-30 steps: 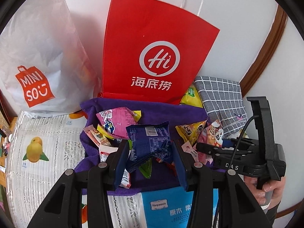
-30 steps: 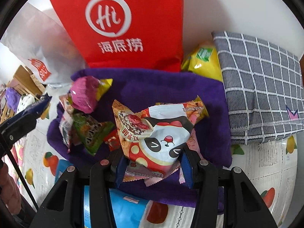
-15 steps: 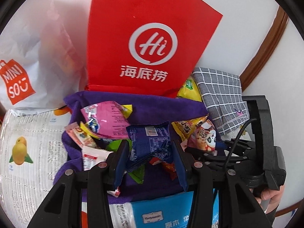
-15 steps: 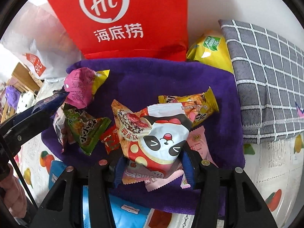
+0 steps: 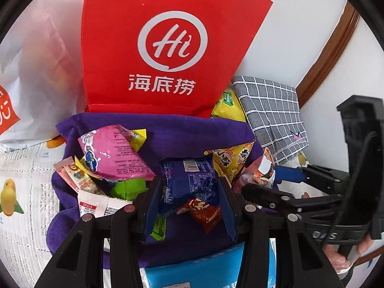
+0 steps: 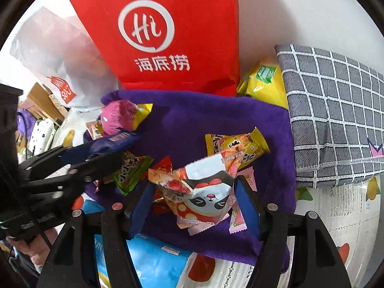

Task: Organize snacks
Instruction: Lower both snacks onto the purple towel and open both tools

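1. We are holding the left gripper with its blue pads pressed on a dark blue snack packet: crinkled foil, roughly rectangular, its barcode end pointing away from us toward the red bag and its long axis running along the fingers.
2. We are opening the jaws of the right gripper; the panda snack packet is sitting between them, a puffy glossy pouch with a serrated top edge, tilted with that edge toward the upper left. The pads are standing clear of its sides.
3. We are counting one purple cloth, plush and soft, spread on the table under the loose snacks.
4. On the cloth we are seeing one pink pillow pack, glossy and bulging; one yellow-orange packet, flat, its long axis lying across the view; one green packet; and one small red wrapper, crumpled.
5. We are noting one red paper bag, stiff and flat-faced, standing upright behind the cloth, and one white plastic bag, thin and translucent, beside it.
6. One grey checked fabric pouch is lying at the right, with one yellow bag wedged between it and the red bag.
7. One blue carton is lying at the near edge of the cloth.
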